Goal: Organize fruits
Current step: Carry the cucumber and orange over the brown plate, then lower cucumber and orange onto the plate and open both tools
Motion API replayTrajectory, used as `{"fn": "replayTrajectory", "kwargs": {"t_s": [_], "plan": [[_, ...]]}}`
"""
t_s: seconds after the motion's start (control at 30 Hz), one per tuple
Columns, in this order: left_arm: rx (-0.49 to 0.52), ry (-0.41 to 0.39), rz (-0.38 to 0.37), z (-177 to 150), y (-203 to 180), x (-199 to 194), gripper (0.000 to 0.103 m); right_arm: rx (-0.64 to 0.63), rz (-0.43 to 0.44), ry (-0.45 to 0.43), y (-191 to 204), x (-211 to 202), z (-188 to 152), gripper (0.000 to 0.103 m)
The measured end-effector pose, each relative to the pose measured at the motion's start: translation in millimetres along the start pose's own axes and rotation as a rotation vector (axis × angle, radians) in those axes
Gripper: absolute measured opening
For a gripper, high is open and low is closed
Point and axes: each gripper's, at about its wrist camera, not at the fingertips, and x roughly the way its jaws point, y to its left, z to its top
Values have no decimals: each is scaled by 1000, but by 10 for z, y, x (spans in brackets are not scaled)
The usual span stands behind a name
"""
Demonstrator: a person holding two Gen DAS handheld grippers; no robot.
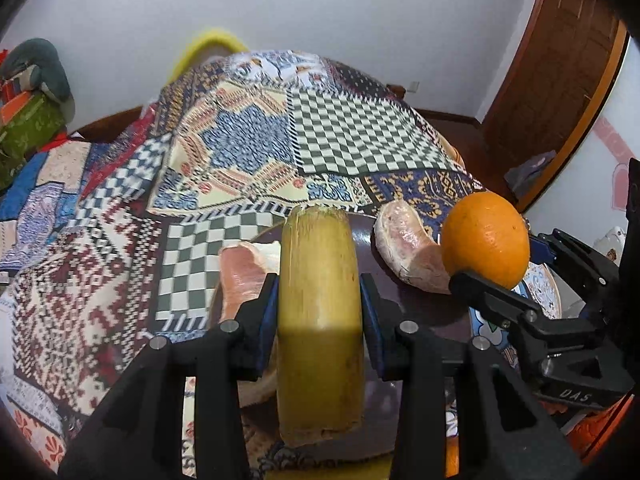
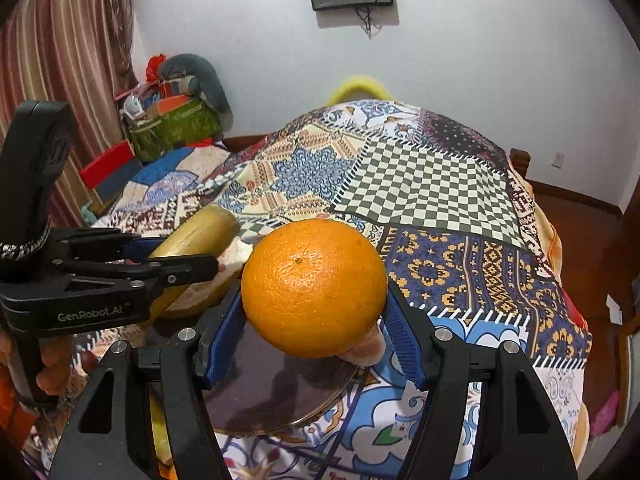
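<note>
Fruits over a patchwork cloth (image 1: 248, 148) on the desk. Dark round plate (image 2: 276, 396) below both tools. Yellow-green cane stick (image 1: 320, 320) clamped tight in left tool (image 1: 320, 316), held above plate. Round orange (image 2: 314, 286) squeezed between blue pads of right tool (image 2: 314, 340), also above plate. Two pink pomelo pieces (image 1: 412, 252) lying on plate, one on each side of stick.
</note>
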Motion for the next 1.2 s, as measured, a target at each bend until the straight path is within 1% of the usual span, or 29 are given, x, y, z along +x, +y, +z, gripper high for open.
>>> {"fn": "replayTrajectory", "kwargs": {"t_s": [0.17, 0.3, 0.47, 0.57, 0.67, 0.73, 0.83, 0.97, 1.07, 1.13, 1.2], "plan": [[12, 33, 16, 4, 12, 172, 38, -20, 7, 32, -34, 139, 28, 63], [-2, 50, 16, 17, 63, 255, 38, -31, 13, 41, -40, 201, 54, 63], [-29, 61, -16, 44, 139, 291, 38, -51, 20, 54, -16, 271, 77, 63], [-31, 61, -21, 41, 146, 295, 38, -44, 39, 74, -13, 353, 111, 63], [-33, 61, -28, 45, 148, 294, 39, -56, 36, 90, -4, 423, 131, 63], [-36, 54, -37, 48, 141, 273, 38, -56, 40, 97, -7, 440, 128, 63], [-25, 29, -26, 62, 135, 226, 39, -48, 42, 104, -39, 455, 126, 63], [-24, 14, -15, 66, 122, 174, 39, -51, 38, 108, -50, 458, 121, 63], [-36, -13, -1, 81, 147, 84, 39, -56, 39, 108, -43, 459, 129, 63], [-40, -29, -5, 95, 174, 21, 39, -56, 37, 107, -40, 464, 136, 63], [-42, -47, 16, 105, 203, -43, 39, -51, 43, 109, -45, 476, 146, 63]]}}
